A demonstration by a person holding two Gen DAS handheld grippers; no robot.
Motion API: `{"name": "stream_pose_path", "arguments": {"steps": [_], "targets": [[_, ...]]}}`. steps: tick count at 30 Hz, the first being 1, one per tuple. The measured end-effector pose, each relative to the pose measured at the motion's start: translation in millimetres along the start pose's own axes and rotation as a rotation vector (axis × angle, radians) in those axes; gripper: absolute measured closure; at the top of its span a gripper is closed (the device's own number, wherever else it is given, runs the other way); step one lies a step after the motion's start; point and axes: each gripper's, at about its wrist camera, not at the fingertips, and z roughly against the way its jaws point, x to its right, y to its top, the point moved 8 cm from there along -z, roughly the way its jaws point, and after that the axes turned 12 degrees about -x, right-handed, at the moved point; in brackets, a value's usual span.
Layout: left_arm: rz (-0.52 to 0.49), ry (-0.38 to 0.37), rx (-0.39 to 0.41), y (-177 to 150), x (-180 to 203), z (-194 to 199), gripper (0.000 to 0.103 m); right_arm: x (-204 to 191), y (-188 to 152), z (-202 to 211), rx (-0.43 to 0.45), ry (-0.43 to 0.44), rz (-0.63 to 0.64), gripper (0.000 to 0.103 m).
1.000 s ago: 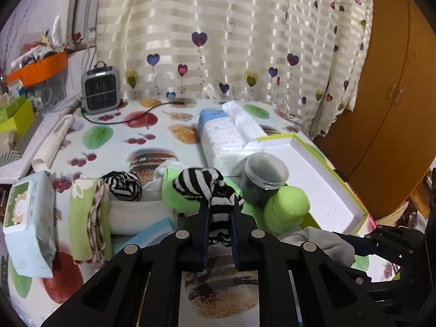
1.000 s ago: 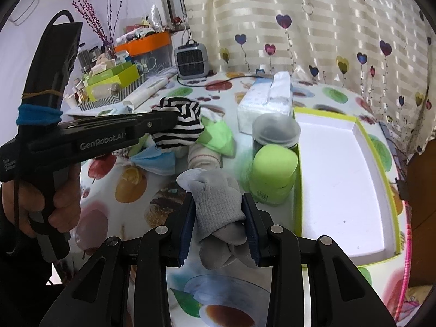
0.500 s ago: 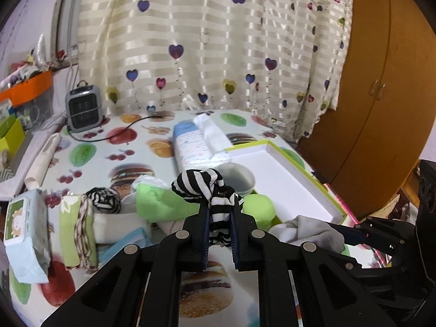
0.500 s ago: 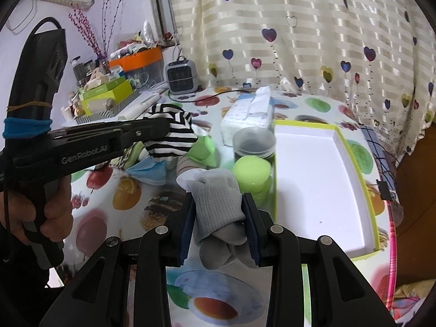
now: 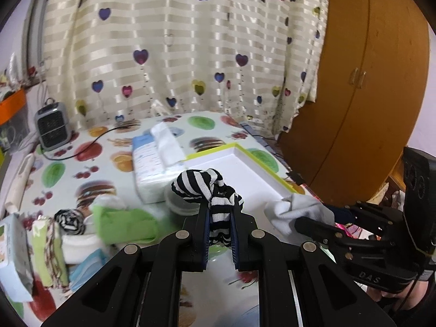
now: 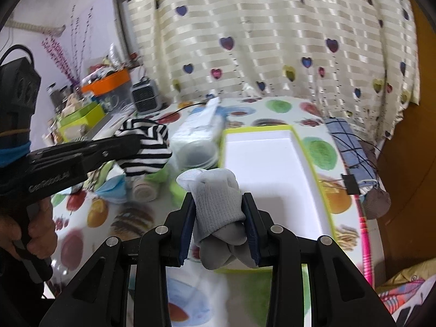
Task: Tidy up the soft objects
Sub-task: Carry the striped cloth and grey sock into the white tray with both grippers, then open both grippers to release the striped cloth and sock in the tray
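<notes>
My left gripper (image 5: 220, 205) is shut on a black-and-white striped sock (image 5: 203, 184), held above the table near the white tray with a green rim (image 5: 256, 174). In the right wrist view that striped sock (image 6: 148, 147) hangs left of the tray (image 6: 261, 158). My right gripper (image 6: 218, 201) is shut on a rolled grey sock (image 6: 218, 204) over the tray's near edge. From the left wrist view the grey sock (image 5: 297, 212) shows at the right, over the tray's near corner.
A tissue pack (image 5: 155, 163), a jar (image 6: 196, 152) and a small heater (image 5: 51, 125) stand on the fruit-print tablecloth. Another striped sock (image 5: 69, 219), green cloth (image 5: 122, 223) and a wet-wipes pack (image 5: 13, 248) lie at the left. A wooden wardrobe (image 5: 368, 95) stands right.
Both grippers, still holding their socks, have moved right toward the tray and risen slightly. The grey sock now hangs over the tray's near edge.
</notes>
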Motion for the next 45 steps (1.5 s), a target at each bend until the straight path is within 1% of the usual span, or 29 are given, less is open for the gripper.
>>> {"name": "stream_pose_path", "arguments": {"steps": [8,14,22,28,31,34,36,38,40,45], "targets": [[-0.050,-0.035,-0.044,9,32,-30,0.091,39,2,-9,-0.002,-0.023,-0.063,0.068],[-0.074,-0.055,-0.099,8,47,-60,0.091,70,-2,-31,-0.038,-0.029,-0.121,0.067],[-0.095,-0.080,-0.171,3,62,-96,0.091,93,-3,-48,-0.058,-0.032,-0.171,0.067],[-0.107,-0.102,-0.218,-6,67,-118,0.091,100,-8,-61,-0.094,-0.038,-0.178,0.065],[-0.107,-0.109,-0.243,-11,68,-129,0.091,102,-11,-65,-0.106,-0.061,-0.170,0.058],[-0.111,-0.120,-0.259,-15,70,-134,0.085,102,-13,-64,-0.105,-0.073,-0.156,0.054],[-0.115,-0.133,-0.257,-16,73,-131,0.078,100,-13,-61,-0.096,-0.080,-0.147,0.052],[-0.121,-0.125,-0.237,-14,73,-124,0.069,99,-13,-55,-0.083,-0.083,-0.141,0.051],[-0.120,-0.128,-0.223,-13,73,-119,0.066,99,-12,-49,-0.073,-0.092,-0.144,0.051],[-0.117,-0.130,-0.196,-11,73,-104,0.066,96,-10,-34,-0.045,-0.104,-0.145,0.051]]}}
